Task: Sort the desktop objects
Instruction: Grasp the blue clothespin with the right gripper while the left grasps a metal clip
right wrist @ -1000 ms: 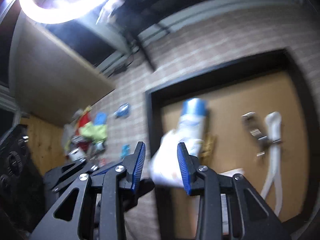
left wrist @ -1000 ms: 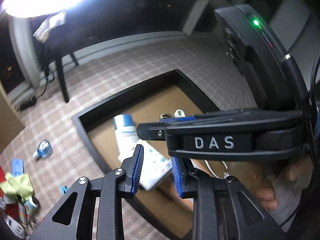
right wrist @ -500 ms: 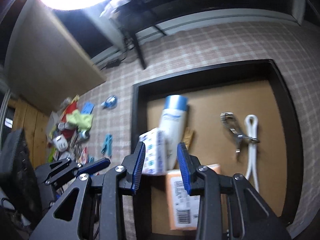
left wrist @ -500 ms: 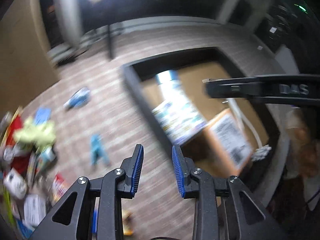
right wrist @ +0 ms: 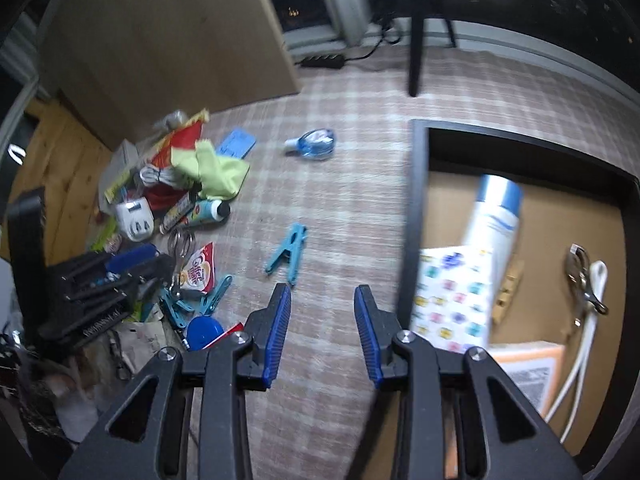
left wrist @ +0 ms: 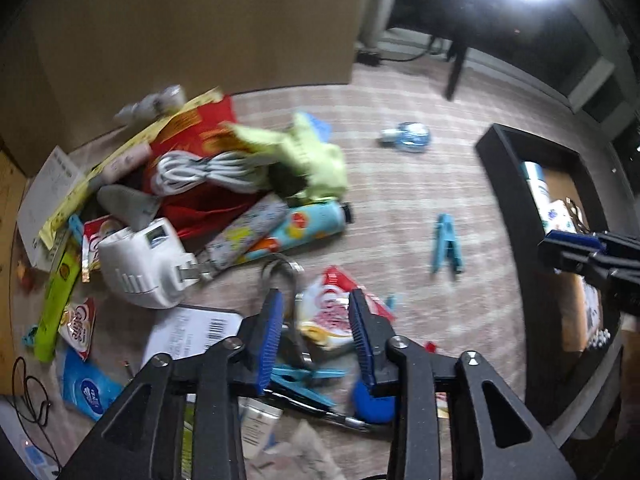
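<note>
Figure: transition between one placement and the next pick. A second before, my left gripper (left wrist: 316, 330) pointed into the black tray (right wrist: 414, 208); at this moment it had swung away to hang over the heap of unsorted objects, jaws parted to a moderate gap with nothing between them. Directly beyond its fingertips lay a red-and-white creamer sachet (left wrist: 332, 312) and the looped handles of a pair of scissors (left wrist: 282, 276); I judged one of these the likely next target. My right gripper (right wrist: 322, 334) had drawn back from the tray, where half a second before the patterned tissue pack (right wrist: 452, 300) appeared between its jaws; these now stood wide and empty above bare tablecloth. The pack rested inside the tray against its left wall, touching the white-and-blue bottle (right wrist: 494, 224). Unsorted still: a lone blue clothespin (right wrist: 287, 254) between heap and tray, and a small blue bottle (right wrist: 314, 142) farther off. Sorting was partway done.
</note>
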A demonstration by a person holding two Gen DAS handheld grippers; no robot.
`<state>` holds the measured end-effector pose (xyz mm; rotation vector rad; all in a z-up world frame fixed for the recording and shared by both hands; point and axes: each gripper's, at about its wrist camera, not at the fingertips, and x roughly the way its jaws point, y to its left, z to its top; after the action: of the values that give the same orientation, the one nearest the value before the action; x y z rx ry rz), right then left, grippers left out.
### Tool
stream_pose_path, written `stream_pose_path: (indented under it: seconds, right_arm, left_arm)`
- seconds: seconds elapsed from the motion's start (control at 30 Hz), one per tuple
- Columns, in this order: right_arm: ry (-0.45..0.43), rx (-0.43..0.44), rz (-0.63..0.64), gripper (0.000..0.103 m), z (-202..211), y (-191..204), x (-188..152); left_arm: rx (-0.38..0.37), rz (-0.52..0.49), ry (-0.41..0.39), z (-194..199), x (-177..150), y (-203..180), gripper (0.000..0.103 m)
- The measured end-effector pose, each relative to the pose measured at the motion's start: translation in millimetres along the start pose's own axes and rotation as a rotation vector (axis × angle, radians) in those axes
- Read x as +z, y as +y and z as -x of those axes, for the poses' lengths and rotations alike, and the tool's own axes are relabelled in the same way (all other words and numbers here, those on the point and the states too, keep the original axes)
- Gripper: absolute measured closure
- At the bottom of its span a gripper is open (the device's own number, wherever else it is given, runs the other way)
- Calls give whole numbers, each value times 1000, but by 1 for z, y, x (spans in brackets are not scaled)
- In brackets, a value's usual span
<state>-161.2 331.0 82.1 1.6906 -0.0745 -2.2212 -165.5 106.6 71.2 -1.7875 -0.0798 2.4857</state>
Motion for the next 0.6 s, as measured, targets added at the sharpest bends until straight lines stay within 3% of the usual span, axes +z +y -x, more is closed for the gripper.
stream_pose_path:
  seconds: [0.3,0.6]
  right_arm:
    - [92,-56,-34,69,-61,17,15]
    - [124,-64,-65,69,-79,16,20]
  left_arm:
    - [3,40,60,-25,9,13,61]
    - [11,22,96,-42,8,14,63]
